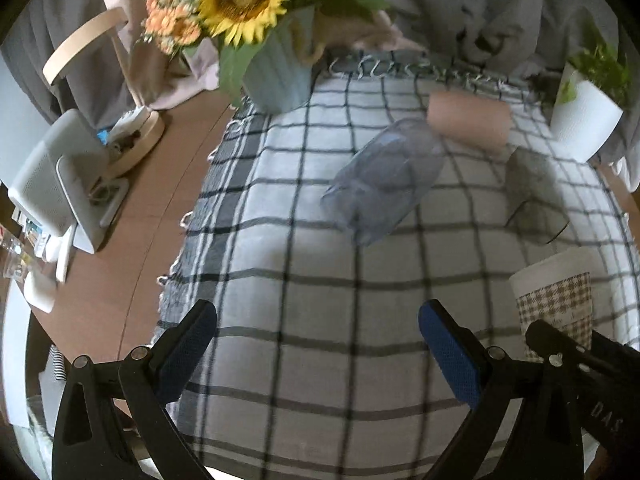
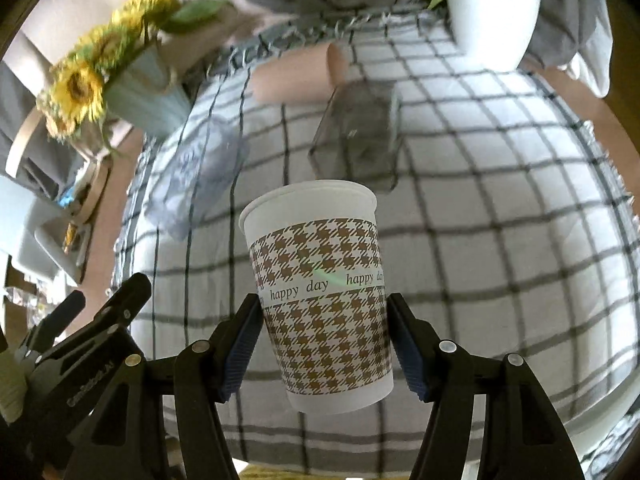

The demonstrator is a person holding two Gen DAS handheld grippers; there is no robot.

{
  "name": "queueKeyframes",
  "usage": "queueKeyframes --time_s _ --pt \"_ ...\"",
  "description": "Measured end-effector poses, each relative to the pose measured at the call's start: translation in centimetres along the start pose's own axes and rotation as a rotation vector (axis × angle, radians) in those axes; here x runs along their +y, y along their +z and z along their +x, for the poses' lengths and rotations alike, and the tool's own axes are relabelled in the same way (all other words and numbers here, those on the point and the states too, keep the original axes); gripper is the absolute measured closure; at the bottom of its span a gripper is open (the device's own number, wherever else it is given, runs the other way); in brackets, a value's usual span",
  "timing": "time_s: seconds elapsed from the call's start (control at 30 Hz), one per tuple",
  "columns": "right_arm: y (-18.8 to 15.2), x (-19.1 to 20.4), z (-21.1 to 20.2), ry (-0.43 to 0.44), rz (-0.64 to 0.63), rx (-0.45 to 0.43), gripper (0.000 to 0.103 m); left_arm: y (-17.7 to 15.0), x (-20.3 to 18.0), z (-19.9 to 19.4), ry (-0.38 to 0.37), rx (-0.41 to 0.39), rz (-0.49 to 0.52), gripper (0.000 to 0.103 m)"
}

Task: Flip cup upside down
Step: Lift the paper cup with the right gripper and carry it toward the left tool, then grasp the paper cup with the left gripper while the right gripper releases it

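Observation:
A white paper cup [image 2: 320,296] with a brown houndstooth band and "happy day" print is upright, rim up, lifted above the checked cloth. My right gripper [image 2: 322,344] is shut on its lower half, one blue pad on each side. The same cup [image 1: 556,300] shows at the right edge of the left wrist view, with the right gripper below it. My left gripper [image 1: 318,344] is open and empty above the cloth, left of the cup.
A clear bluish cup [image 1: 384,178] lies on its side on the checked tablecloth [image 1: 300,288]. A grey clear cup [image 2: 360,136] and a pink cup [image 2: 296,76] lie further back. A sunflower vase [image 1: 276,76] and a white plant pot [image 1: 586,120] stand at the far edge.

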State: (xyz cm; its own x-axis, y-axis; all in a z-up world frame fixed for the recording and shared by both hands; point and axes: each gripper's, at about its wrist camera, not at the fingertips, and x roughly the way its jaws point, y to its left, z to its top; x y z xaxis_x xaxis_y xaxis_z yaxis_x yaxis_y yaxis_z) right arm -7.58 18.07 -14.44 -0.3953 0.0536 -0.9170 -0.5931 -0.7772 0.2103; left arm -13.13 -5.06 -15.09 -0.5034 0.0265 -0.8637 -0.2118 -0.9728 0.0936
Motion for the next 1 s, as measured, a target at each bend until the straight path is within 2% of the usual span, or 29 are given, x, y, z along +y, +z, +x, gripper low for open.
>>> queueKeyframes --time_s 0.3,0.57,0.6,0.67,0.87,1.0 --pt "-1.3 1.7 2.8 -0.02 0.052 0.03 0.04 -1.1 1.6 2.2 0.004 0.045 0.028 0.0" --pt "-1.7 1.6 3.1 -0.031 0.046 0.041 0.04 -1.5 1.5 2.6 -0.003 0.06 0.028 0.0" --pt "-1.7 1.6 3.1 -0.028 0.042 0.049 0.039 -1.5 1.6 2.5 -0.005 0.059 0.024 0.0" --pt "-1.7 1.8 2.8 -0.029 0.037 0.053 0.029 -1.5 1.6 2.2 -0.01 0.05 0.016 0.0" --pt "-1.9 2.0 -2.3 -0.058 -0.007 -0.073 0.026 -2.1 0.9 -1.0 -0.029 -0.043 0.013 0.0" --pt "-2.2 1.1 -5.3 -0.099 -0.042 -0.152 0.025 -3.3 -1.2 -3.7 -0.058 -0.124 0.033 0.0"
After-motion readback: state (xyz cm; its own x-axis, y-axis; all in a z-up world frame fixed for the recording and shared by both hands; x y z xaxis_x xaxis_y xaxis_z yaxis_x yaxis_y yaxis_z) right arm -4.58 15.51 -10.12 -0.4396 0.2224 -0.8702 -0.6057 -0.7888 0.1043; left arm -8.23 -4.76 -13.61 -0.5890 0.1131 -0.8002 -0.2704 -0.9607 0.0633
